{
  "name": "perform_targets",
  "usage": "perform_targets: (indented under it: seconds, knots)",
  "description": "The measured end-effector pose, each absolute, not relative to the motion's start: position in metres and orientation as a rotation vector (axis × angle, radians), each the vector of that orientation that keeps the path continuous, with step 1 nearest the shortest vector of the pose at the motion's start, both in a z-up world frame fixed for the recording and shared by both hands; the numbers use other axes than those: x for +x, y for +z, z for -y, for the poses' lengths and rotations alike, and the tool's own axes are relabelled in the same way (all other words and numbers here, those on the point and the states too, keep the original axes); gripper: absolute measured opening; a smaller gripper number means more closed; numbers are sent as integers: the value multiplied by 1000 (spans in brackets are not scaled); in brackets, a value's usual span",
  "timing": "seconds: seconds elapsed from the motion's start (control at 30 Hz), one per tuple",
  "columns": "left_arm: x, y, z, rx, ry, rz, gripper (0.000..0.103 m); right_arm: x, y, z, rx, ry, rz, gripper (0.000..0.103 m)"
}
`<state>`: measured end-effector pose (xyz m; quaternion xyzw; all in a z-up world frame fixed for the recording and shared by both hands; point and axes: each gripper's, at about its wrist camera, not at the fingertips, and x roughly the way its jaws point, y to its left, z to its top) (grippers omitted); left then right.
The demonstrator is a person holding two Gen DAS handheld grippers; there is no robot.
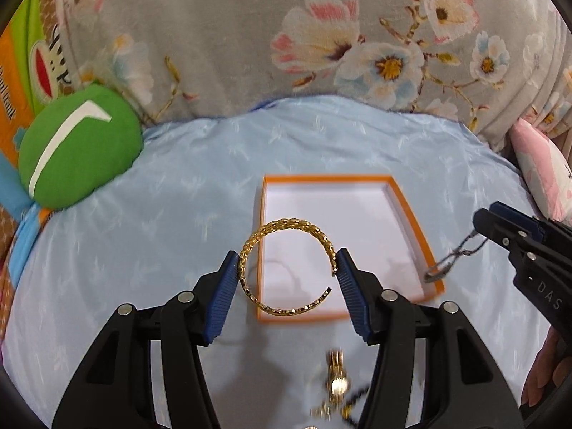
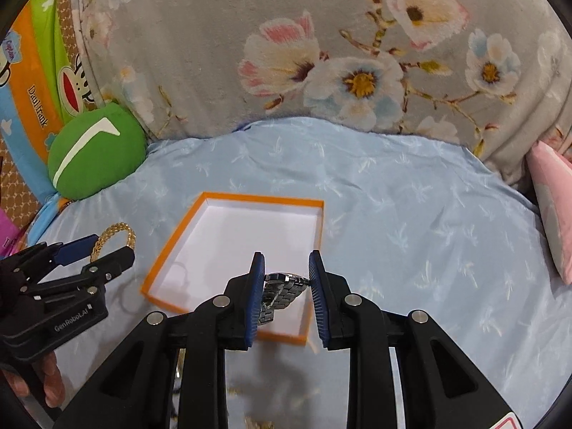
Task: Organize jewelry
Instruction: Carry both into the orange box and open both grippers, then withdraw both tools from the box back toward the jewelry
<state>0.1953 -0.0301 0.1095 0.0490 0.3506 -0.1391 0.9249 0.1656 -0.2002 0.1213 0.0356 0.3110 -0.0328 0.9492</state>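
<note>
The gold open bangle (image 1: 286,268), low centre of the left view, is stiff, light and slick. It is pinched across its width by the left gripper (image 1: 287,273), and the cuff's gap sits near the right pad, so it could spring out. The steel watch (image 2: 284,295) is heavier, with a limp linked band; the right gripper (image 2: 286,279) appears to clamp it, though blur hides the contact. Both hang over the orange box (image 2: 178,236) on the blue sheet (image 2: 411,214).

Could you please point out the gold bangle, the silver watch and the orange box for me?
gold bangle (image 1: 286,224): left wrist view, its braided top.
silver watch (image 2: 282,293): right wrist view, its metal band.
orange box (image 1: 327,178): left wrist view, far rim.
</note>
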Motion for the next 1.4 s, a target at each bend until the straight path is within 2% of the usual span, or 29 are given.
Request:
perform_targets:
  seconds: [0.2, 0.4, 0.57, 0.83, 0.9, 0.97, 1.17, 1.4]
  knots:
    - [265, 114, 63, 111, -301, -678, 54, 243, 131, 209, 126, -85, -589, 24]
    - [324, 77, 85, 94, -300, -747, 54, 296, 89, 213, 133, -104, -642, 24]
    - [347, 40, 93, 115, -275, -854, 54, 309, 51, 221, 125, -116, -753, 24]
    - [341, 20, 87, 159, -257, -923, 56, 291, 24, 228, 140, -84, -878, 25]
    - [336, 19, 85, 169, -260, -916, 71, 286, 21, 227, 134, -76, -884, 25]
    - [330, 18, 84, 171, -270, -912, 74, 279, 20, 225, 126, -70, -884, 28]
    - [301, 34, 66, 136, -279, -832, 78, 254, 19, 216, 130, -10, -885, 29]
    - [265, 39, 41, 147, -252, -786, 78, 241, 13, 205, 129, 32, -904, 21]
